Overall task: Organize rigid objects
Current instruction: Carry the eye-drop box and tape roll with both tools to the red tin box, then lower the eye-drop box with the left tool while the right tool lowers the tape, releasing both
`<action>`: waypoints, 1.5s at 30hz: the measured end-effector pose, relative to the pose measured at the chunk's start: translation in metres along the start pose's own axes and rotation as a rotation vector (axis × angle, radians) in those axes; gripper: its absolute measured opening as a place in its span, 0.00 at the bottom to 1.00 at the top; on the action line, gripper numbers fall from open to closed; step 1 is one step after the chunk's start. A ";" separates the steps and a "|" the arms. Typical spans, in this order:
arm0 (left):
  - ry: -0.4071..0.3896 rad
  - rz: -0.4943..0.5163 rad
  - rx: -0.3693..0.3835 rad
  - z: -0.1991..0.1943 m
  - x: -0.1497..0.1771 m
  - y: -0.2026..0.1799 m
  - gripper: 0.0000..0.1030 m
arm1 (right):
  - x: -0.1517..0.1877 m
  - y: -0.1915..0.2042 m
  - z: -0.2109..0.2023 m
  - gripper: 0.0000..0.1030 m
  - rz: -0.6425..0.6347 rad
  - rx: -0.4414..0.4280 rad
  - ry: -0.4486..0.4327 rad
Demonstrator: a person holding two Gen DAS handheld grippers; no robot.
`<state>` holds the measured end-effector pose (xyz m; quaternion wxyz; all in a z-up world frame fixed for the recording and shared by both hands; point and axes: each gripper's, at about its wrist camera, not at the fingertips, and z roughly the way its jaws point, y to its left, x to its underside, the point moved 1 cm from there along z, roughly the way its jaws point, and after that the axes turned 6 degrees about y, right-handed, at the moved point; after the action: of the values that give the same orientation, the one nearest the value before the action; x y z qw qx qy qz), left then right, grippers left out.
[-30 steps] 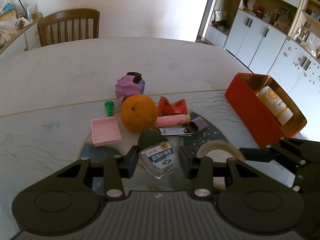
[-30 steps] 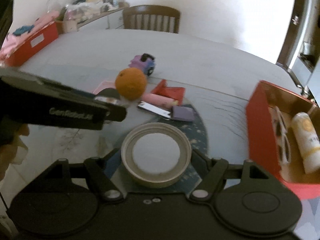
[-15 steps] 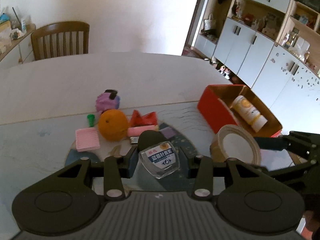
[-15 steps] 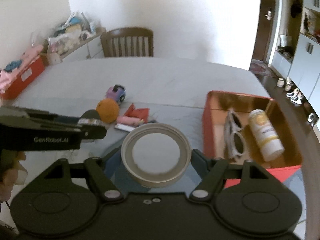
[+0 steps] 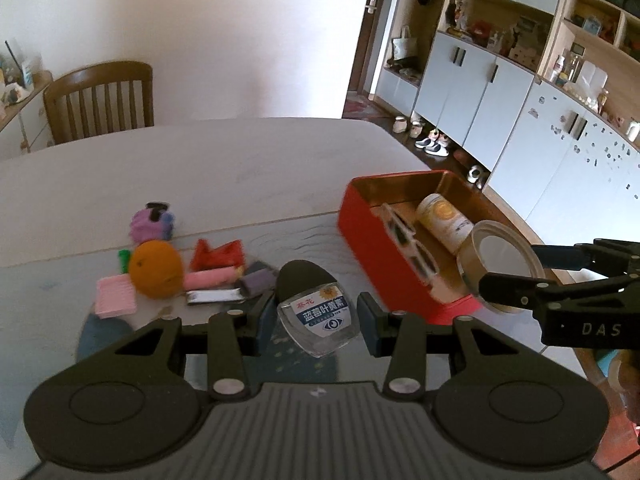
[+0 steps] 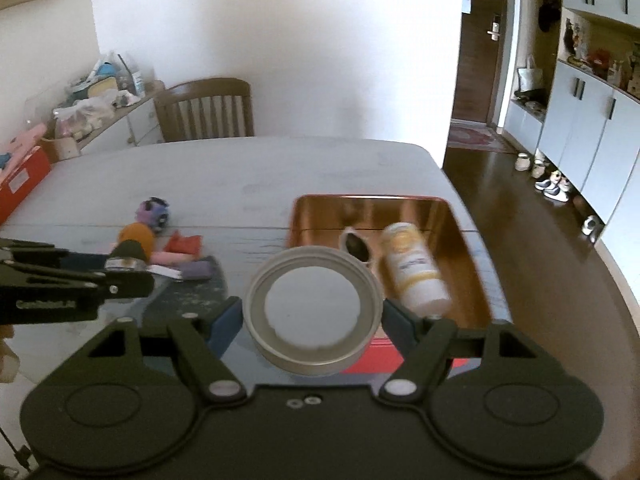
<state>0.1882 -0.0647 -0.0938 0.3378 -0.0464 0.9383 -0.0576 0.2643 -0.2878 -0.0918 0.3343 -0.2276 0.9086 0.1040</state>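
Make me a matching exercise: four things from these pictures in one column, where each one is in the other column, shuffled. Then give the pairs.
Things:
1. round lid
2. small bottle
3. sunglasses
4. orange

Places:
A. lying in the red box
B. on the table, among the clutter
C. held in the right gripper
D. held in the left gripper

Pairs: 1-C, 2-D, 3-A, 4-B

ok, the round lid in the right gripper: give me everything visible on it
The round lid is a shallow, dull silver-grey disc that looks metallic, with a raised rim around a flat pale centre. The right gripper is shut on it, blue-padded fingers pressing opposite edges of the rim. It is held off the table, open face tilted up toward the wrist camera. In the left wrist view it hangs over the near end of the red box, touching nothing but the pads.
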 end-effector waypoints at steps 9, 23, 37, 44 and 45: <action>-0.008 0.036 0.004 0.028 -0.029 -0.056 0.42 | -0.002 -0.048 0.011 0.73 -0.022 -0.005 0.011; 0.014 0.031 -0.014 0.096 -0.083 -0.106 0.42 | -0.009 -0.072 0.047 0.73 -0.086 -0.129 0.086; 0.086 0.046 -0.014 0.155 -0.098 -0.126 0.42 | -0.017 -0.086 0.073 0.73 -0.119 -0.171 0.149; 0.131 0.048 -0.011 0.174 -0.099 -0.130 0.42 | -0.012 -0.085 0.079 0.73 -0.156 -0.164 0.175; 0.136 0.046 -0.010 0.176 -0.100 -0.130 0.42 | -0.011 -0.086 0.078 0.73 -0.150 -0.166 0.172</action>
<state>0.3837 -0.1936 -0.1473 0.2742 -0.0225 0.9602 -0.0480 0.3570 -0.3327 -0.1464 0.2421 -0.3300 0.9026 0.1337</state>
